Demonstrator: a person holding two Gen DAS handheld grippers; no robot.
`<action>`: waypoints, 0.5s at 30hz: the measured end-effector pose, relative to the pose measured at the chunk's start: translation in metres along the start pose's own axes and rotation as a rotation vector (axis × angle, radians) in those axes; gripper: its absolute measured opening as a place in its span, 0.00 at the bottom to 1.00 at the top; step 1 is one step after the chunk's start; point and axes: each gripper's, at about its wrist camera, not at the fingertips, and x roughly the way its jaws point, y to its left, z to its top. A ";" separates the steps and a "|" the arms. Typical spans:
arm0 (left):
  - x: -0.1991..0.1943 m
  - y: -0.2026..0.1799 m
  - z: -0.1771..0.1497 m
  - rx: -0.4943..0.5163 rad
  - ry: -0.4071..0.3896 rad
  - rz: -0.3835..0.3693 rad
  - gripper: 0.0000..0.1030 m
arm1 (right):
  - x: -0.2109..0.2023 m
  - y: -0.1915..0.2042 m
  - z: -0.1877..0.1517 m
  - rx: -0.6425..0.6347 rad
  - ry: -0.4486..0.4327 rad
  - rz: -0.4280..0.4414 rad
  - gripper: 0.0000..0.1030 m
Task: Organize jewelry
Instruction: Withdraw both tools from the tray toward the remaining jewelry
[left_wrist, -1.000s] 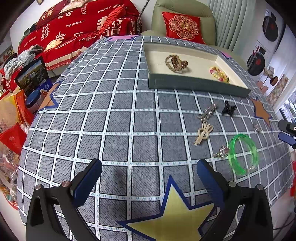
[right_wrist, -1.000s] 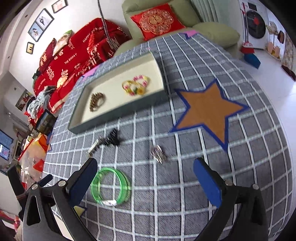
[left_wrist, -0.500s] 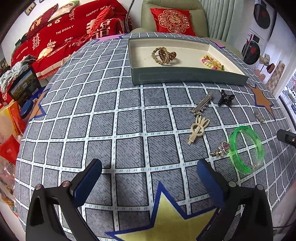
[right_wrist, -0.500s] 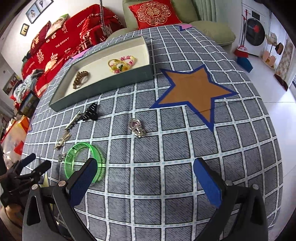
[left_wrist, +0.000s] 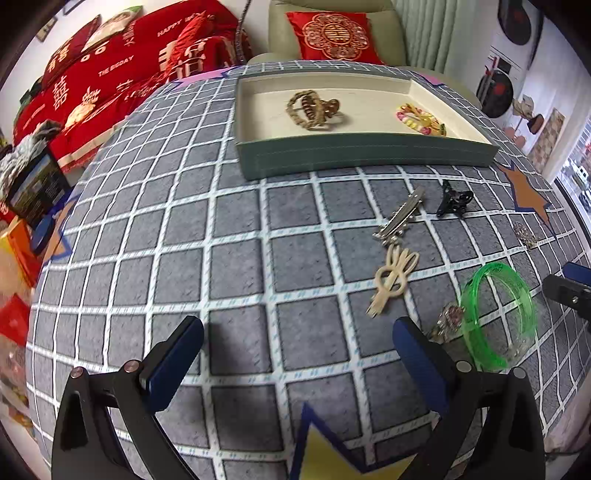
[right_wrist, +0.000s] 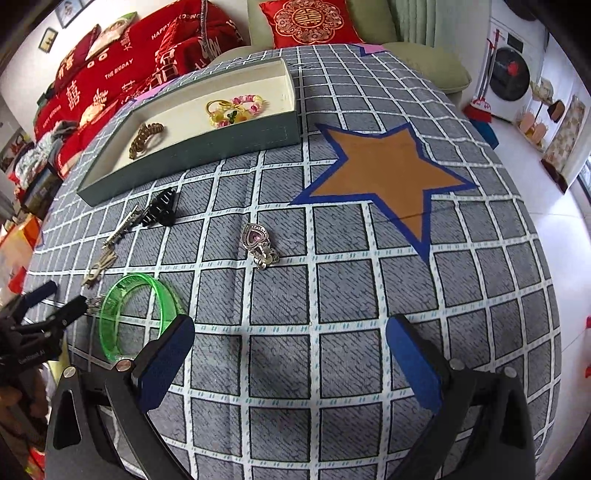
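Observation:
A grey tray (left_wrist: 362, 153) (right_wrist: 192, 155) at the table's far side holds a brown claw clip (left_wrist: 312, 109) and a beaded bracelet (left_wrist: 421, 120). Loose on the cloth lie a silver clip (left_wrist: 400, 218), a black claw clip (left_wrist: 452, 201) (right_wrist: 159, 210), a cream hairpin (left_wrist: 393, 278), a green bangle (left_wrist: 496, 312) (right_wrist: 138, 314), a small crystal piece (left_wrist: 448, 321) and a heart pendant (right_wrist: 258, 242). My left gripper (left_wrist: 295, 350) is open and empty, left of the bangle. My right gripper (right_wrist: 290, 349) is open and empty, with the pendant ahead of it.
The grey checked cloth (left_wrist: 207, 229) has an orange star (right_wrist: 388, 177) and a yellow star (left_wrist: 332, 454). A sofa with red covers (left_wrist: 110, 74) and a red cushion (left_wrist: 332, 35) stand behind the table. Boxes and bags (left_wrist: 22, 221) stand beside the table's left edge.
Both grippers have moved forward and lower over the table, so the loose jewelry looks nearer. Both stay open and empty. No jewelry has moved.

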 end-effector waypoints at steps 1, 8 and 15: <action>0.001 -0.002 0.002 0.007 0.000 -0.001 1.00 | 0.001 0.002 0.000 -0.005 0.000 -0.004 0.97; 0.002 -0.017 0.008 0.051 -0.008 -0.047 0.98 | 0.006 0.011 0.005 -0.063 -0.018 -0.074 0.82; 0.000 -0.030 0.017 0.095 -0.012 -0.073 0.77 | 0.009 0.021 0.013 -0.109 -0.031 -0.082 0.76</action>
